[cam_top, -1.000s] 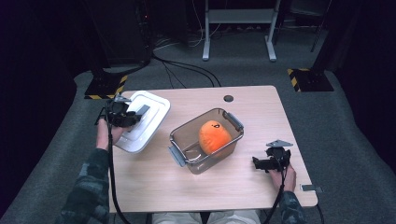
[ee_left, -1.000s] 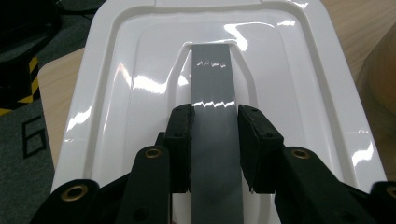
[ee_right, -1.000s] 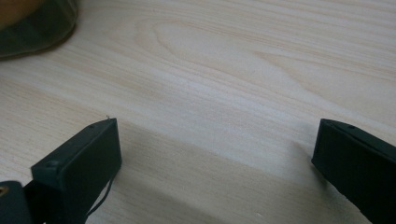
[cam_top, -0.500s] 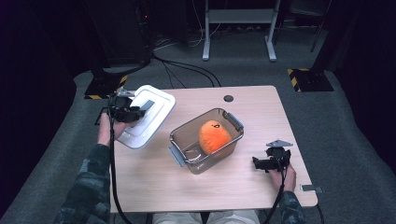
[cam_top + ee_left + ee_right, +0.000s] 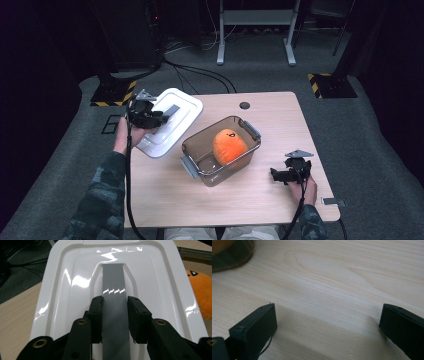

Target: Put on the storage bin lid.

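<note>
While left claw (image 5: pixel 114 315) grips grey handle (image 5: pixel 113 285), lid (image 5: pixel 167 120) points up-right.

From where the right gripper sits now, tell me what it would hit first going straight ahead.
The right gripper, jaws open and empty, points left across the table. Straight on, it would probably meet the clear container holding the orange plush first, though depth is hard to judge.

Lid (image 5: pixel 62 290): white plastic, glossy — bright reflections across it.
Lid handle (image 5: pixel 113 282): grey strip, smooth, shiny.
Container (image 5: pixel 197 147): clear brownish plastic, grey clasps.
Toy (image 5: pixel 229 145): orange plush, soft matt cloth.
Table (image 5: pixel 337 277): pale wood grain, matt.
Jaws: black, matt — brass-coloured screws, lower frame.
Floor (image 5: pixel 380 150): grey carpet, rough.
</note>
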### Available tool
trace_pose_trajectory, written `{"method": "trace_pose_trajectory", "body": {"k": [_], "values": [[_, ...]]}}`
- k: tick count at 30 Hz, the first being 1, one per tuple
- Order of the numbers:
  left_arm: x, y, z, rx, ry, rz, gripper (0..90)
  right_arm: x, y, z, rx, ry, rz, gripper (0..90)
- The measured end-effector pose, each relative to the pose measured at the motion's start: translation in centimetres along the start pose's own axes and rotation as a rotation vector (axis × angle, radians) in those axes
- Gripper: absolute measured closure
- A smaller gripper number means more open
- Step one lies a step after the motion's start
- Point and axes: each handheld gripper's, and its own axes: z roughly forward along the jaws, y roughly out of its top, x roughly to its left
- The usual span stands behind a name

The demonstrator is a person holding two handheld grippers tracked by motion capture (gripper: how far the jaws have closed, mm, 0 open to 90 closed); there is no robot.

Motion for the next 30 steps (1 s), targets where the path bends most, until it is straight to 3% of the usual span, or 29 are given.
{"method": "trace_pose_trajectory", "body": {"k": [9,21,30], "values": [[-4.2,1.9,2.4,-0.008,-0.085,0.062,66.7,0.0,0.0,0.0,0.0,0.0,0.0,0.7],[-9.8,3.8,6.5,0.048,-0.201,0.184,66.7,0.0,0.0,0.0,-0.003,0.0,0.002,1.1],[-12.0,3.8,8.5,0.079,-0.261,0.221,66.7,0.0,0.0,0.0,-0.003,0.001,0.002,1.2]]}}
